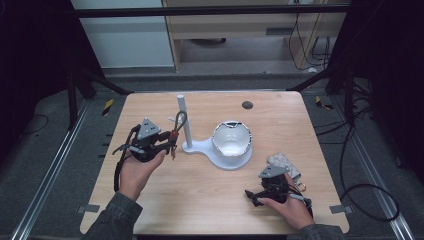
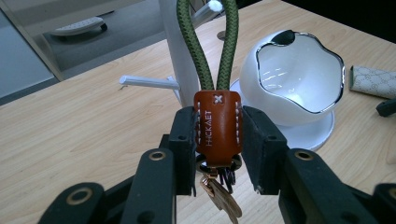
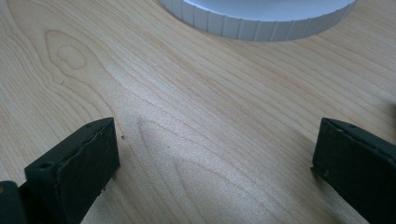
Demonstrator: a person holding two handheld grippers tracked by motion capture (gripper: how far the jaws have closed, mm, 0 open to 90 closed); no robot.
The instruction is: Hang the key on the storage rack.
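Overhead, the left claw [image 1: 167, 141] grips a keychain [image 1: 176, 131] just beside the white stand's post [image 1: 184, 120], its long axis running upward from the claw, while the right claw [image 1: 260, 194] rests on the bench [image 1: 200, 195]. Closer, the left gripper view shows the jaws pressed on the brown leather tab [image 2: 217, 122], green cord loop [image 2: 208, 42] pointing away toward the post, brass key [image 2: 224, 200] hanging below. Lastly, the right gripper view shows the jaws standing wide apart, holding nothing, with the stand's base [image 3: 261, 18] ahead.

The key strap [image 2: 217, 123] is brown with a green woven loop [image 2: 208, 42]. The bowl [image 2: 299, 77] and stand [image 1: 186, 122] are white. The table [image 1: 200, 195] is light wood.
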